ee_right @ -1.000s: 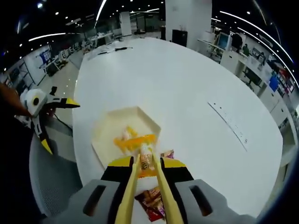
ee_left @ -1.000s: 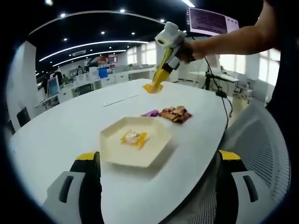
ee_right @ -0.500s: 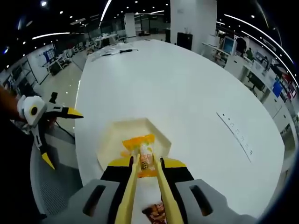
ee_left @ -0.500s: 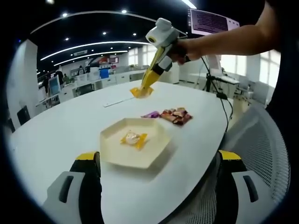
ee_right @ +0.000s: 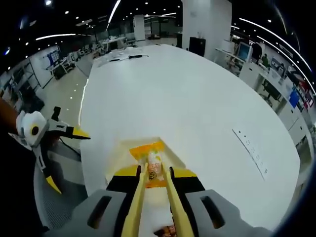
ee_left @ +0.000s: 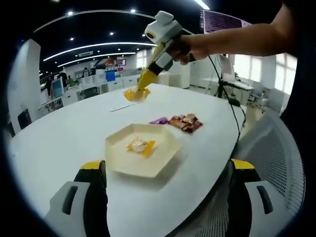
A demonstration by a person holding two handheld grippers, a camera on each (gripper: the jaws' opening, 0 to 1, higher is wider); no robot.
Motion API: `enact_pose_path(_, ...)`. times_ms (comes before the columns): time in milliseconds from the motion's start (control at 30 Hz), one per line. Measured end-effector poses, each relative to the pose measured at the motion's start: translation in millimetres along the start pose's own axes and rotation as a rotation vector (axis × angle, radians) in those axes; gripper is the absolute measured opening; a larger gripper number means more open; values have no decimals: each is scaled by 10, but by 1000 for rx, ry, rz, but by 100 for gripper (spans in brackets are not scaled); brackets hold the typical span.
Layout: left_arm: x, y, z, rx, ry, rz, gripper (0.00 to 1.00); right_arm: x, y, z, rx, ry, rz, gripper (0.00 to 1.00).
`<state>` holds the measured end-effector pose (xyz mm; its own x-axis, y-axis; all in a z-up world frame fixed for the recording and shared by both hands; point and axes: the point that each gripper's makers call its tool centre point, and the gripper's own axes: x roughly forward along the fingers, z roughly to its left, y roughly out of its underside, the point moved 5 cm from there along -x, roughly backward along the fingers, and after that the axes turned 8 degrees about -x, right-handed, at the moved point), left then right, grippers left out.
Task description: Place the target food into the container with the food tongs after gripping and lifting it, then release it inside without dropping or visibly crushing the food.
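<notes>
A cream hexagonal tray [ee_left: 163,155] lies on the white table [ee_left: 64,128] with a yellow-wrapped candy [ee_left: 140,146] in it. In the left gripper view my right gripper [ee_left: 148,79] hangs in the air beyond the tray. It is shut on yellow food tongs [ee_left: 144,81], which pinch an orange-wrapped snack [ee_left: 134,94]. In the right gripper view the tongs [ee_right: 168,197] run out between the jaws with the snack [ee_right: 153,167] at their tips, above the tray [ee_right: 118,158]. My left gripper [ee_left: 167,164] stands open near the table's edge, with nothing in it. The right gripper view also shows that left gripper [ee_right: 68,160].
A small pile of wrapped snacks [ee_left: 185,122] and a purple candy [ee_left: 159,120] lie to the right of the tray. A mesh chair [ee_left: 276,163] stands at the table's edge. A person's arm [ee_left: 237,42] reaches in from the upper right. Desks stand in the office behind.
My right gripper has carried the tongs and snack up and left, away from the snack pile. In the right gripper view the tray has slid toward the jaws. The left gripper has not moved.
</notes>
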<state>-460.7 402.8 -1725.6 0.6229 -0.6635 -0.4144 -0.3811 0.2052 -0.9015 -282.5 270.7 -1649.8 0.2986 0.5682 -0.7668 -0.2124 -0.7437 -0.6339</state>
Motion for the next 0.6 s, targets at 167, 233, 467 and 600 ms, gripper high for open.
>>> enact_pose_path(167, 4, 4, -3, -2, 3, 2, 98, 9, 73, -102, 47, 23, 9, 22)
enact_pose_path(233, 7, 13, -3, -10, 5, 6, 98, -1, 76, -116, 51, 31, 8, 22)
enact_pose_path(467, -1, 3, -3, -20, 4, 5, 98, 14, 12, -74, 37, 17, 0, 24)
enact_pose_path(600, -2, 1, -17, -14, 12, 3, 97, 21, -2, -78, 16, 24, -2, 24)
